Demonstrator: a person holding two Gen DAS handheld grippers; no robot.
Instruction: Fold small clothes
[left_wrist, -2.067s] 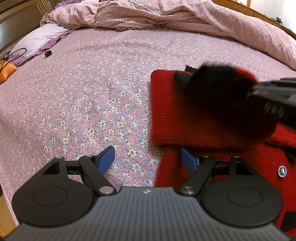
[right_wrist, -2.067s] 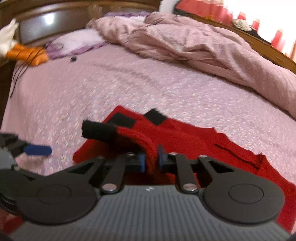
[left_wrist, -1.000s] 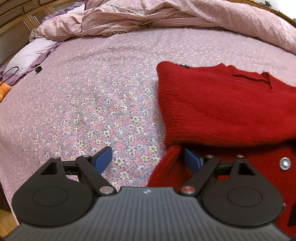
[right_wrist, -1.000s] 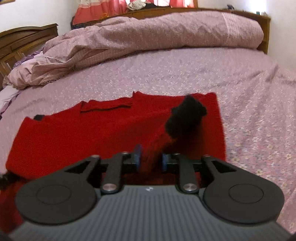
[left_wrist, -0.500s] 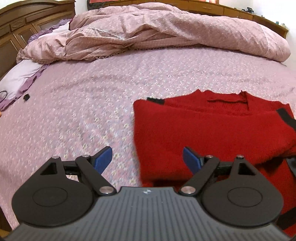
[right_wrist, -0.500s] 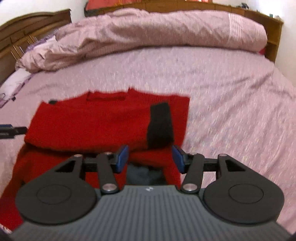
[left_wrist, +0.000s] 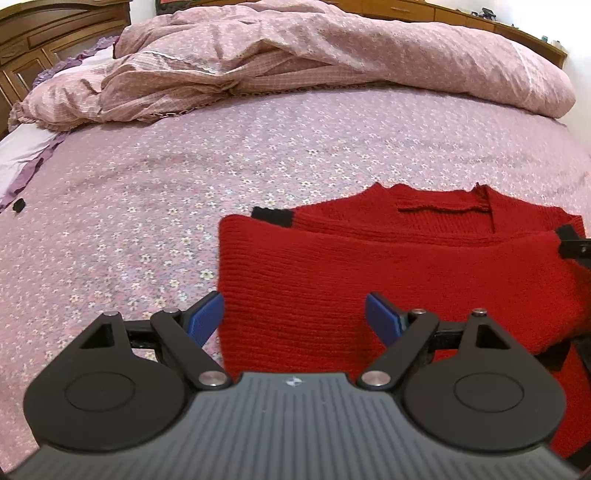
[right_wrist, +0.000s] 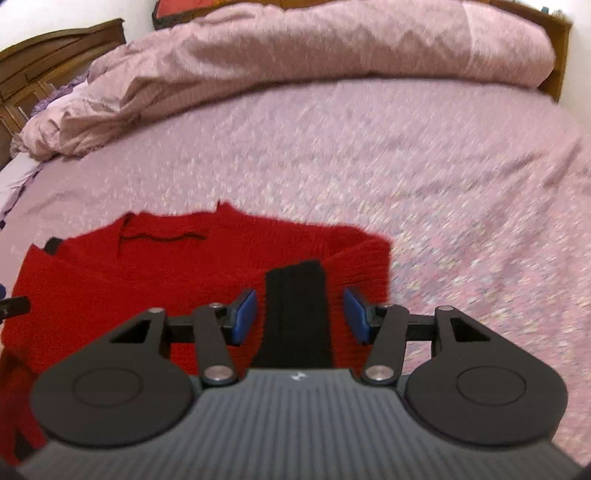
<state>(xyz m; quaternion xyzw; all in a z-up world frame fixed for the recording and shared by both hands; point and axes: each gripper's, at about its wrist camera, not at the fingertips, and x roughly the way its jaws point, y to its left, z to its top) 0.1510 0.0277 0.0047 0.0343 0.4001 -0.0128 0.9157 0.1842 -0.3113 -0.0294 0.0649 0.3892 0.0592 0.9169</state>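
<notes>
A red knit sweater (left_wrist: 369, 266) with black cuffs lies flat on the flowered bed sheet (left_wrist: 184, 192), collar away from me. Its sleeves are folded over the body. My left gripper (left_wrist: 294, 319) hovers open over the sweater's near left edge with nothing between its fingers. In the right wrist view the sweater (right_wrist: 147, 280) fills the lower left. My right gripper (right_wrist: 300, 314) is open above the folded sleeve's black cuff (right_wrist: 295, 291), and the blue pads stand clear of it on both sides. The other black cuff (left_wrist: 271, 216) peeks out at the far left corner.
A rumpled pink quilt (left_wrist: 295, 55) is heaped along the far side of the bed. A wooden headboard (left_wrist: 55, 29) and a white pillow (left_wrist: 14, 155) are at the left, with a small black object (left_wrist: 18, 205) on the sheet. Bare sheet (right_wrist: 461, 203) lies right of the sweater.
My right gripper has opened and let go of the sleeve, which now lies across the sweater, cuff toward me. Both grippers have drawn back, so more of the bed shows.
</notes>
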